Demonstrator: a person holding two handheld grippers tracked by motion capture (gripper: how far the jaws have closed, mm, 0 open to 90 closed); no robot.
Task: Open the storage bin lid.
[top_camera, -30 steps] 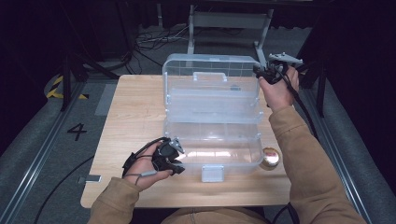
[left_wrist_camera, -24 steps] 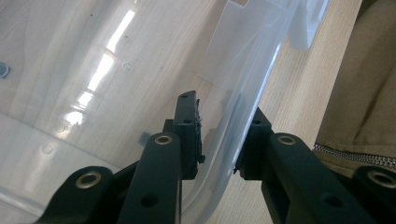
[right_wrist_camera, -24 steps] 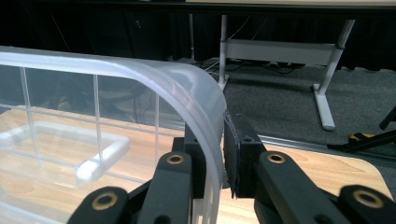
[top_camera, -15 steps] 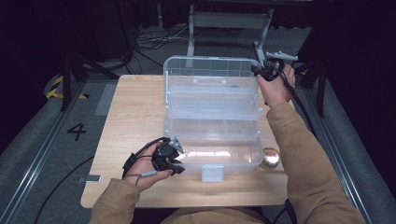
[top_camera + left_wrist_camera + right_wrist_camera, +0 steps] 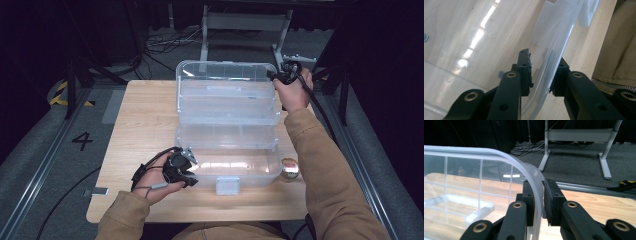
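Two grippers are working one clear plastic box (image 5: 227, 130), which is sitting mid-table (image 5: 140, 125) w/ its lid (image 5: 225, 75) standing open at the far side. The right gripper (image 5: 281, 75) is pinching the lid's far right corner rim, pads closed on the plastic. The left gripper (image 5: 192, 176) is straddling the base's near left rim (image 5: 554, 53); the outer pad is touching, the inner looks slightly off, so that grip is probably loose.

To do this well: keep the base braced, swing the lid in a slow arc, don't twist the thin rim. The box is see-through, ribbed and looks empty, w/ a latch tab (image 5: 227, 186) at the front. A tape roll (image 5: 290, 168) is lying just beside its right end.
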